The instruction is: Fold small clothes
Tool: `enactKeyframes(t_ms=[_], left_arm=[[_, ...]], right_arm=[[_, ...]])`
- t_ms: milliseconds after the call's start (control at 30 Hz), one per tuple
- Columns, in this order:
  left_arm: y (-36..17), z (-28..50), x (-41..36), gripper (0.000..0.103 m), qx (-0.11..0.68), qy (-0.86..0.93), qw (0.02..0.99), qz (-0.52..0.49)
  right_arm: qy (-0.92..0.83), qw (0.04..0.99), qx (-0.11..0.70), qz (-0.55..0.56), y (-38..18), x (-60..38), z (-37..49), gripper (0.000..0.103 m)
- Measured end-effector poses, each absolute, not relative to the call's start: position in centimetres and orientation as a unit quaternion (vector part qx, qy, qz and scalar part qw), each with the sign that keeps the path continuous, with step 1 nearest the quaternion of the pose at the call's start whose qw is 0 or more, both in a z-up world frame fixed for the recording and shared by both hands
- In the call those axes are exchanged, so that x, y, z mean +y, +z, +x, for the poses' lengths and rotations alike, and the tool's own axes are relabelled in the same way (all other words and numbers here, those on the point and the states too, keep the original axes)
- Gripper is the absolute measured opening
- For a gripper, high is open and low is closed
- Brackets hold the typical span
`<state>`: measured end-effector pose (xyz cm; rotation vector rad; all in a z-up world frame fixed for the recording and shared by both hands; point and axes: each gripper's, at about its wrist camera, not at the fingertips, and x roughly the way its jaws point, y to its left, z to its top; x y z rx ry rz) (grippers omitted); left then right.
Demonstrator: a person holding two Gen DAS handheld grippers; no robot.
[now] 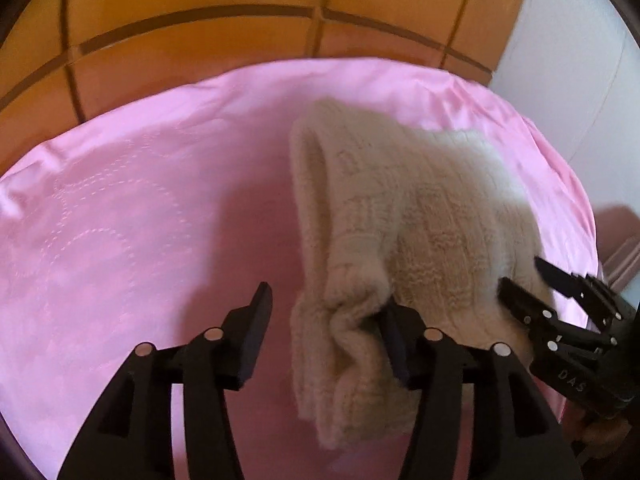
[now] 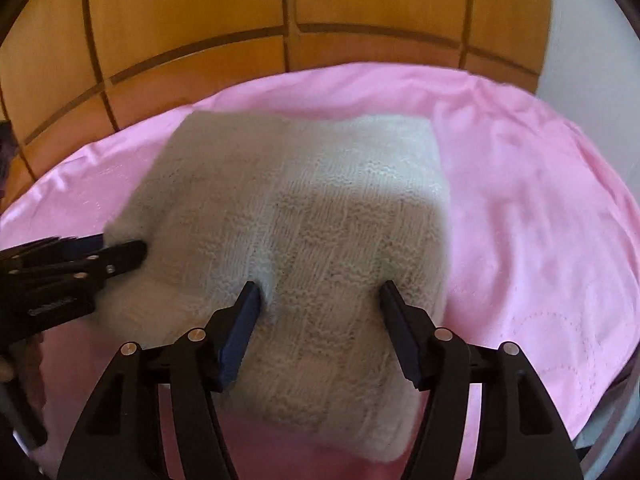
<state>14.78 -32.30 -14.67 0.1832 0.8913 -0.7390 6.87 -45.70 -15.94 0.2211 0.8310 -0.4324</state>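
Observation:
A cream knitted garment (image 1: 420,216) lies folded on a pink sheet (image 1: 120,220); it also shows in the right wrist view (image 2: 312,208). My left gripper (image 1: 324,304) is open, with the garment's bunched left edge between its fingers and against the right one. My right gripper (image 2: 318,292) is open, its fingers standing wide over the garment's near part. The right gripper also shows in the left wrist view (image 1: 524,276) at the garment's right edge. The left gripper shows in the right wrist view (image 2: 124,248) at the garment's left edge.
The pink sheet (image 2: 540,200) covers the whole work surface. Behind it runs a wooden panelled board (image 1: 240,20), also in the right wrist view (image 2: 280,20). A white wall (image 1: 568,40) stands at the far right.

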Motion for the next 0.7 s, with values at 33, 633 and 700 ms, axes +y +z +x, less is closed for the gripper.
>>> enactKeyframes(t_ms=[33, 633, 700], left_arm=[[-14.3, 14.5, -31.9, 0.054, 0.415, -0.347, 0.837, 0.084], [-9.1, 9.6, -29.6, 0.062, 0.332, -0.348, 0.874, 0.063], [-9.2, 9.8, -29.9, 0.062, 0.334, -0.350, 0.873, 0.067]], right_arm=[[-0.213, 0.886, 0.397, 0.108, -15.6, -45.7, 6.8, 0.062], [-0.234, 0.898, 0.352, 0.122, -12.1, -43.3, 0.9, 0.062], [-0.236, 0.896, 0.354, 0.129, -12.2, -43.4, 1.0, 0.062]])
